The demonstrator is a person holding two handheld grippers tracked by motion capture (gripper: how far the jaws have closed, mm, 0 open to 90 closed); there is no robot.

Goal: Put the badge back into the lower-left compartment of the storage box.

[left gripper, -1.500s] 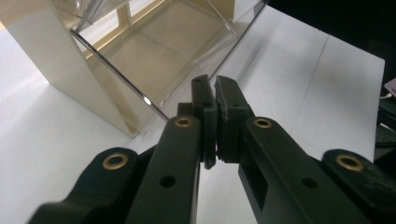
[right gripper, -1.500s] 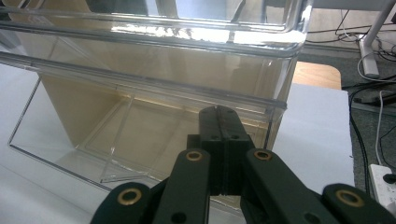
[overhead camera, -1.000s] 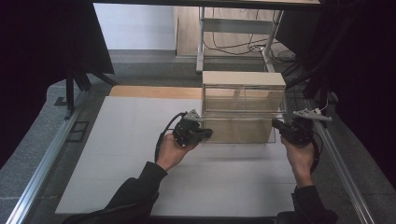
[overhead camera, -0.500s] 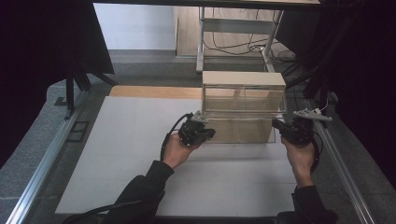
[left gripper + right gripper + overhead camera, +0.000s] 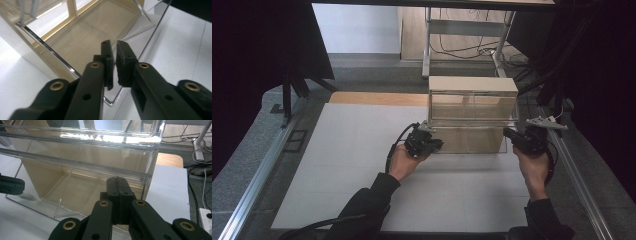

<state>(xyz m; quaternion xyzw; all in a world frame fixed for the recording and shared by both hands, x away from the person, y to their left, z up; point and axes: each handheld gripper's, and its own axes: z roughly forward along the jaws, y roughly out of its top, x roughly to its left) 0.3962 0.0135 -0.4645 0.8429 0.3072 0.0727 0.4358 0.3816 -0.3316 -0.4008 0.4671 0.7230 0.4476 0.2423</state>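
White tabletop (image 5: 342, 165) covers most of the work area, with grey floor, a metal stand and loose cables behind it. Standing on the far right part of the table is a clear plastic box with a beige back and base (image 5: 472, 112), its open transparent front facing the person. In the high view the left gripper (image 5: 432, 146) sits right at the box's lower left front corner, touching or just beside it; cannot tell which from above. The right gripper (image 5: 512, 136) sits at the lower right front corner, hand behind it, cable looping down. In the left gripper view the black jaws point at the rounded bottom edge of the clear wall; the left gripper (image 5: 114, 53) shows a narrow slit between its pads, jaws have just been opening a little, and the clear edge passes under the tips, with no clear sign of the pads pressing on it. In the right gripper view the right gripper (image 5: 117, 183) has its jaws fully together, pads meeting with nothing between them, tips up against or just before the box's front right corner; the clear box (image 5: 75, 170) rises above and to the left, and the other gripper's black tip (image 5: 11, 185) shows at the far left edge.
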